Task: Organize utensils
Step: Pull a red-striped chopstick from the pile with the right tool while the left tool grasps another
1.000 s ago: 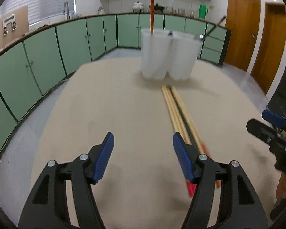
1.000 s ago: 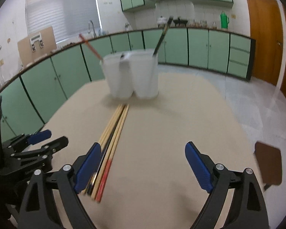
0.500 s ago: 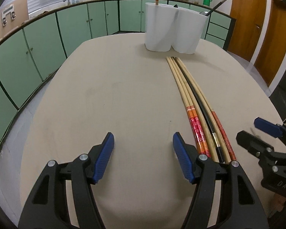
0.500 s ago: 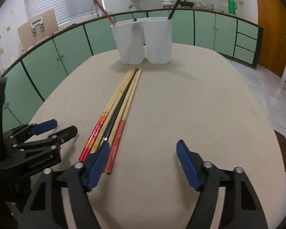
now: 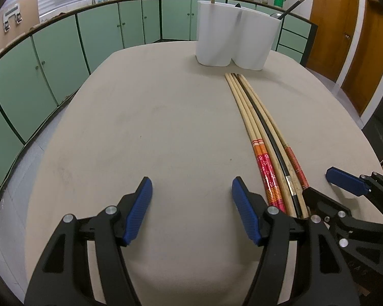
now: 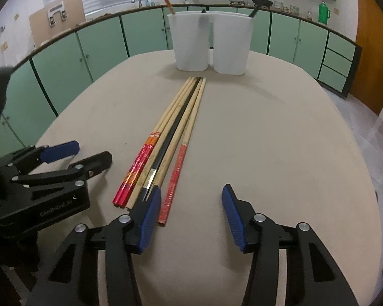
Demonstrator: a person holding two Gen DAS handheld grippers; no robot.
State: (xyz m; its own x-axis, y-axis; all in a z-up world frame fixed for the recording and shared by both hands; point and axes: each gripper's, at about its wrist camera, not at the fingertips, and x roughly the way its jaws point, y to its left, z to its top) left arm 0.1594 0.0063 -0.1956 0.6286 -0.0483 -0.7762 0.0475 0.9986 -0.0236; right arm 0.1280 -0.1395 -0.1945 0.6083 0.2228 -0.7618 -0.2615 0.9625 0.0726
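Observation:
Several long chopsticks (image 5: 258,127) (image 6: 176,127) lie side by side on the beige table (image 5: 153,127), running toward two white cups (image 5: 214,38) (image 6: 232,46) at the far end. One cup holds a red chopstick, the other a black one. My right gripper (image 6: 191,193) hovers over the chopsticks' near ends with its jaws closing. The red-ended chopstick (image 6: 173,176) reaches between them beside the left finger, and no pad presses on it. My left gripper (image 5: 191,191) stands open over bare table, left of the bundle. Each gripper shows in the other's view (image 5: 321,186) (image 6: 89,153).
Green cabinets (image 5: 63,51) ring the room beyond the table's rounded edge. Wooden doors (image 5: 332,20) stand at the right. A counter with a sink, pots and a green flask runs behind the cups. Bare table (image 6: 268,140) lies right of the chopsticks.
Both grippers have sunk toward the table and tipped down. The right gripper's jaws have narrowed and moved left, so the chopsticks' near ends now lie at its left finger.

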